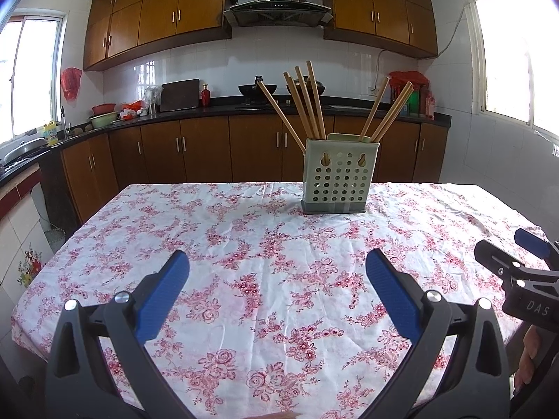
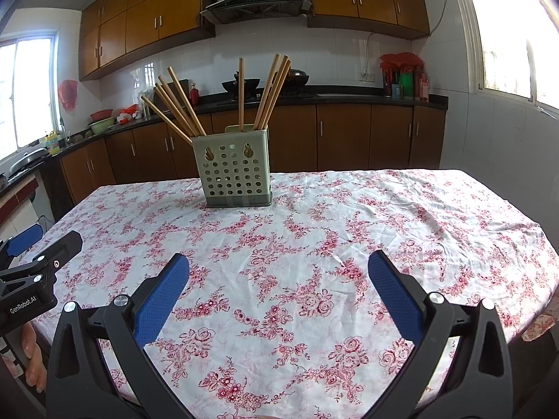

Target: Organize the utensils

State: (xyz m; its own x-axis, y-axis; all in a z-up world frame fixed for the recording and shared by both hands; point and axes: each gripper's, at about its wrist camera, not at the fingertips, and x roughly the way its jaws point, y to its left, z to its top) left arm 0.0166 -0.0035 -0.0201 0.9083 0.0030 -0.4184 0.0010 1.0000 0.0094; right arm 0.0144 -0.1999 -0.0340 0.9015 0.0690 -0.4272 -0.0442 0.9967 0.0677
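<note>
Your left claw and right claw both gape, holding nothing. The pale perforated plastic holder of wooden chopsticks stands ahead on the floral-clothed desk. Labels: "DAS", "GenRobot.AI".

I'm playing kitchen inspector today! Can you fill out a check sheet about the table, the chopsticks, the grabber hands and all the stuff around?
Surface: table under a floral tablecloth, wrinkled, white with pink flowers.
Job's things: perforated utensil holder stands upright at the table's far side; wooden chopsticks lean out in two bunches, left and right.
Clutter: nothing seen loose on the cloth.
Grippers: left gripper open, holding nothing, above the cloth; right gripper open, holding nothing.
Cables: one cord runs along the tiled wall toward an outlet.
Surroundings: wooden cabinets, range hood, woks on the stove, bright windows on both sides.
</note>
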